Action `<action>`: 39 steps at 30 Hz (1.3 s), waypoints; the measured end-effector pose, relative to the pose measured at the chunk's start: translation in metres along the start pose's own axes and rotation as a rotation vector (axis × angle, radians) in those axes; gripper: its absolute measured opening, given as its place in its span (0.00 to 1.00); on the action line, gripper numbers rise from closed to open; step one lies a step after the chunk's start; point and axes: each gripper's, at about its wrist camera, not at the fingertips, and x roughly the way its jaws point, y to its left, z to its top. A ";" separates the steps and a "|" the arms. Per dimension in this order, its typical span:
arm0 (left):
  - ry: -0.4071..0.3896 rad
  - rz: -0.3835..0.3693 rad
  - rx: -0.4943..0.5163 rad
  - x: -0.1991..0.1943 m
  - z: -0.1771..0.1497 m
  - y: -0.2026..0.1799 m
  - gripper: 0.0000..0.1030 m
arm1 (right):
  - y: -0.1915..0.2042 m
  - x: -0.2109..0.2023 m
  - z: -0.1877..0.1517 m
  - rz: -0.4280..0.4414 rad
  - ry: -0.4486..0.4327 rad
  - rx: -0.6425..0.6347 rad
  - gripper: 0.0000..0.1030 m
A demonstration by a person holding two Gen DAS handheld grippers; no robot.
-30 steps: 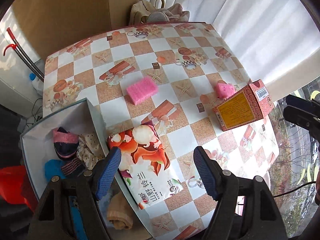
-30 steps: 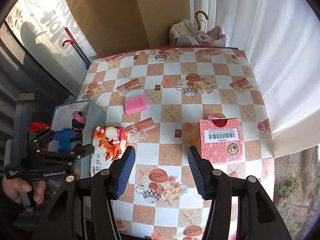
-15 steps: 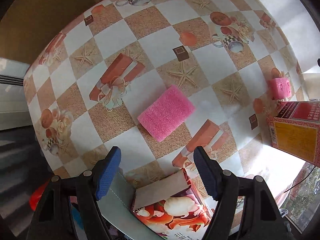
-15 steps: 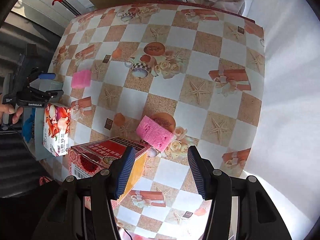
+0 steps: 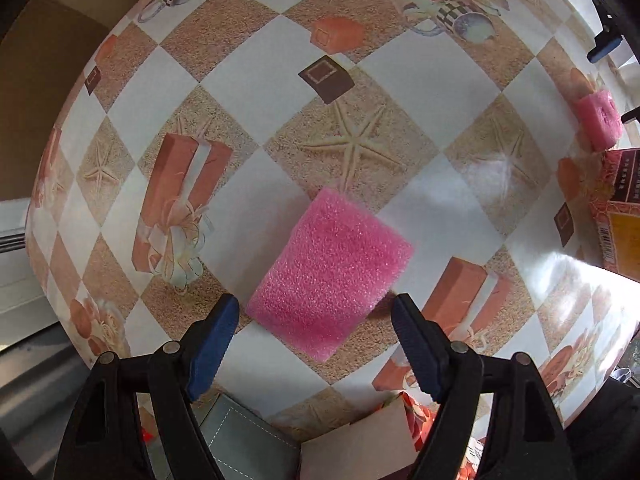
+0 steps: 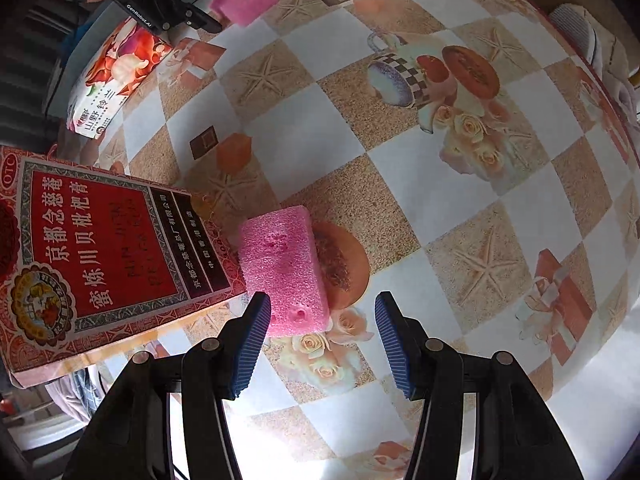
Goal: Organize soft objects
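Observation:
A flat pink sponge (image 5: 332,270) lies on the patterned tablecloth (image 5: 256,92), its near corner between the tips of my open left gripper (image 5: 314,320). It also shows far off in the right wrist view (image 6: 244,2). A second, thicker pink sponge block (image 6: 282,270) lies beside a red medicine box (image 6: 108,252); my open right gripper (image 6: 322,314) is just above its near end, the left finger (image 6: 250,340) close to it. That block also shows at the right edge of the left wrist view (image 5: 598,122).
A tissue pack (image 6: 114,76) with orange print lies at the table's edge by a grey storage box (image 5: 236,442). The medicine box (image 5: 622,212) stands close to the small block. A bag and clothes (image 6: 600,44) sit beyond the far edge.
Both grippers have dropped closer to the table. The left one has closed in on the flat sponge, the right one on the thick block beside the red box. Both stay open.

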 end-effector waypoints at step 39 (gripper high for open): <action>-0.100 -0.166 -0.089 -0.022 0.034 -0.040 0.63 | -0.010 -0.004 -0.001 -0.149 -0.171 0.275 0.42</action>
